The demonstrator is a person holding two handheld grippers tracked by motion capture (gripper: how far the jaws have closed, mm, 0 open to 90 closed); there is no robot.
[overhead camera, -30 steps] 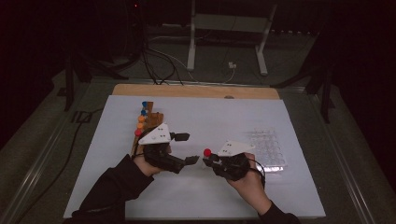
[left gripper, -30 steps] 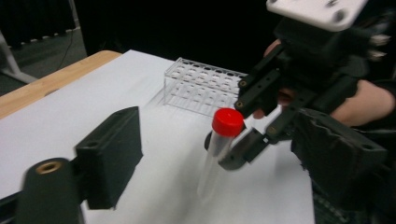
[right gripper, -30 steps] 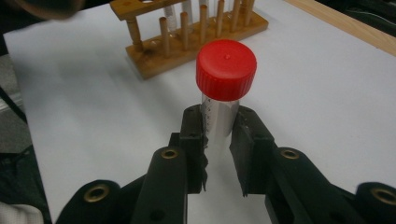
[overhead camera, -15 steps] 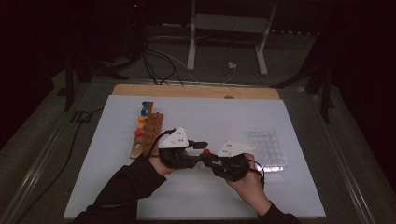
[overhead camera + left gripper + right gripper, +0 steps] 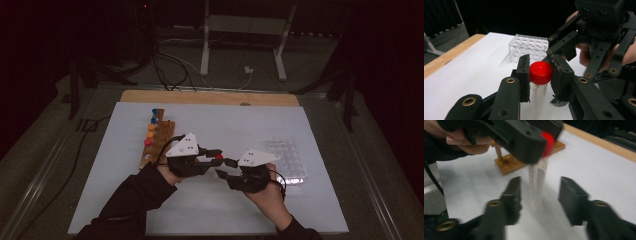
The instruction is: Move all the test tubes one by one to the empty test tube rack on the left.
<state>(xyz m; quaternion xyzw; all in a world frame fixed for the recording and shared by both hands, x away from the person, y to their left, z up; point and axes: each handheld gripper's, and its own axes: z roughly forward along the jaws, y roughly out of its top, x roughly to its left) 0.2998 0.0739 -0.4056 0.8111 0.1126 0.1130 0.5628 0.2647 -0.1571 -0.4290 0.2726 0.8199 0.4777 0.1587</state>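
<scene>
Since half a second ago the two grippers are sitting slightly farther apart, the left gripper (image 5: 214, 154) having drawn back toward the wooden rack (image 5: 157, 141). It is clamping the red cap (image 5: 540, 72) of a clear graduated tube (image 5: 539, 100), hanging upright above the white mat (image 5: 250, 122). The right gripper (image 5: 539, 195) is standing wide open, jaws flanking the tube's lower end without touching. A clear plastic rack (image 5: 289, 159) is lying just beside the right hand (image 5: 270, 197). Beyond the mat's wooden edge, the room is lying dark, with cables and a stand's legs.

wooden rack (image 5: 161, 141) left of clear tray (image 5: 287, 156)
</scene>
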